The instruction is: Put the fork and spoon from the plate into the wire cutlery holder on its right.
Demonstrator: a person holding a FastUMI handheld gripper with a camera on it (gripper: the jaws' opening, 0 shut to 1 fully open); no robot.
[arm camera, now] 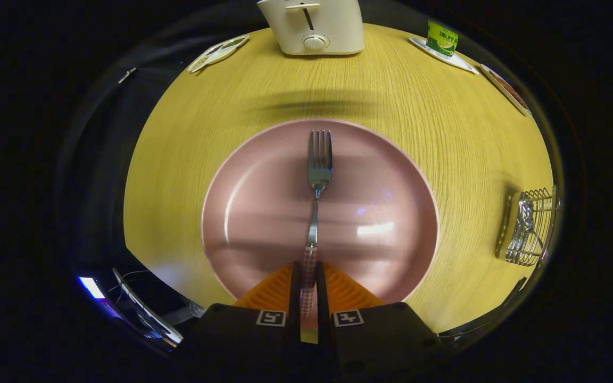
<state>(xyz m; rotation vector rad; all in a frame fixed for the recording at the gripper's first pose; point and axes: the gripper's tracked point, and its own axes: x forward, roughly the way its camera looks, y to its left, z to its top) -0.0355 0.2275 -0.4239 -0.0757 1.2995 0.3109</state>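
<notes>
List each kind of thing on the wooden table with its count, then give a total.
Plate: 1
Fork, handle pinched in the shut claw: 1
Wire cutlery holder: 1
Toaster: 1
Green can: 1
Flat packets: 3
Total: 8

Round wooden table (pixel 232 106), cream toaster (pixel 314 26) at far edge, dark surroundings

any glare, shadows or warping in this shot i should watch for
Gripper view: bright glare patches sit on the pink plate right of the fork, whose handle is pinched in the gripper; a soft smeared shadow band lies on the table between plate and toaster; fisheye warping bends the table edge and squeezes the wire cutlery holder; the surroundings beyond the table are dark.
</notes>
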